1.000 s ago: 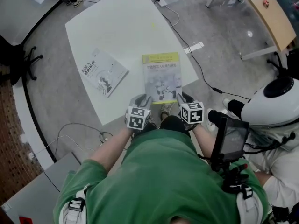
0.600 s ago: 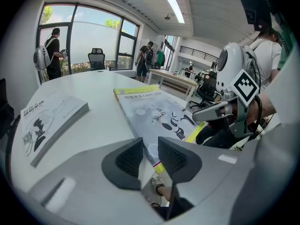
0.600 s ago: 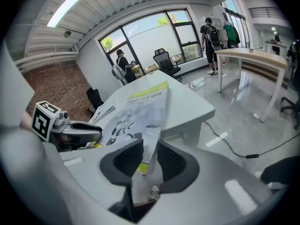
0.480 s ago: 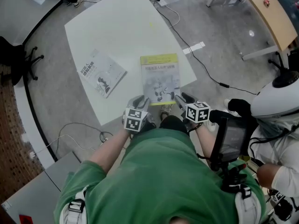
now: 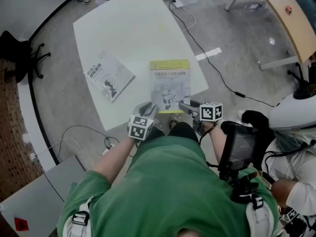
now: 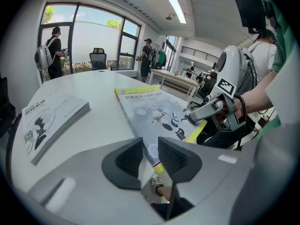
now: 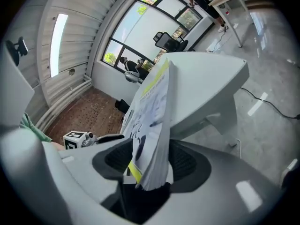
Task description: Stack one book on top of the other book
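Two books lie on the white table [image 5: 128, 33]. A grey-white book [image 5: 109, 76] [image 6: 47, 118] rests at the left, and a book with a yellow band [image 5: 170, 85] [image 6: 150, 109] lies at the near edge. My left gripper [image 5: 146, 107] [image 6: 150, 146] is shut on that book's near left corner. My right gripper [image 5: 185, 106] [image 7: 152, 156] is rolled onto its side at the near right corner. Its jaws have just been opening and now stand wide. The yellow-banded book's edge [image 7: 152, 111] sits between them with gaps on both sides.
A person in white with a rounded white pack [image 5: 296, 117] stands at the right, by a black screen [image 5: 242, 147]. Cables [image 5: 207, 48] run over the floor beyond the table. A wooden desk [image 5: 286, 14] is at the far right, a black chair [image 5: 19, 53] at the left.
My right gripper has rolled at the book's near right corner and its jaws have spread off the book. The left gripper has kept still, and both books lie where they were.
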{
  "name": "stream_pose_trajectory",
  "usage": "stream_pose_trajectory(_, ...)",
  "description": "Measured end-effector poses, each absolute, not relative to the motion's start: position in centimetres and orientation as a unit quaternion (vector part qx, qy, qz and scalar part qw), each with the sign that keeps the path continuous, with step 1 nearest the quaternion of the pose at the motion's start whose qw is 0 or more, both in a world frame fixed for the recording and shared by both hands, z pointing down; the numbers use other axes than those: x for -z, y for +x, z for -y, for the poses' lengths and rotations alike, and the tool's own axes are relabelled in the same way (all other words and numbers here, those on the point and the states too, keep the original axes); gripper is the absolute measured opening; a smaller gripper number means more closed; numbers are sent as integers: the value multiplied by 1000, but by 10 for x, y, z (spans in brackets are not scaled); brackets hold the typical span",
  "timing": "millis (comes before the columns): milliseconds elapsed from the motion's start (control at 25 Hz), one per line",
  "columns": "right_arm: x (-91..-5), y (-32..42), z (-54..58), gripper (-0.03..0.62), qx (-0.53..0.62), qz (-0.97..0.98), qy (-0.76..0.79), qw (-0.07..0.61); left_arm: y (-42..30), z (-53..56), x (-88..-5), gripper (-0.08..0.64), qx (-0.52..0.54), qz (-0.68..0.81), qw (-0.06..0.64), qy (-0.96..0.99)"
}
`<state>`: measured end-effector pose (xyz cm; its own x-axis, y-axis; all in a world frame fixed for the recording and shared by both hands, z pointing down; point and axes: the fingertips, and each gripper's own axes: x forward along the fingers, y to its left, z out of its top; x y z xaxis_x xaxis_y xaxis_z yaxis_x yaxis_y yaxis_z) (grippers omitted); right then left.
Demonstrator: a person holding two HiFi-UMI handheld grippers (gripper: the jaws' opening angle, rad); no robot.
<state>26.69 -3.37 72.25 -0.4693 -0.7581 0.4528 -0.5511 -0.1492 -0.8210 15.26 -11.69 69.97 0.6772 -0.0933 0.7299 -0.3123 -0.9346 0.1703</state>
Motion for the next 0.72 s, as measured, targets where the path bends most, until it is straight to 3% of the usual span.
stream_pose_trajectory(400, -718, 268, 34, 137, 558, -659, -498, 76, 152, 117, -701, 112, -382, 120, 141, 905)
stream_pose_trajectory(720, -713, 267, 19, 110, 565, -661, -489, 64, 147, 103, -698, 107, -378, 100, 146, 909)
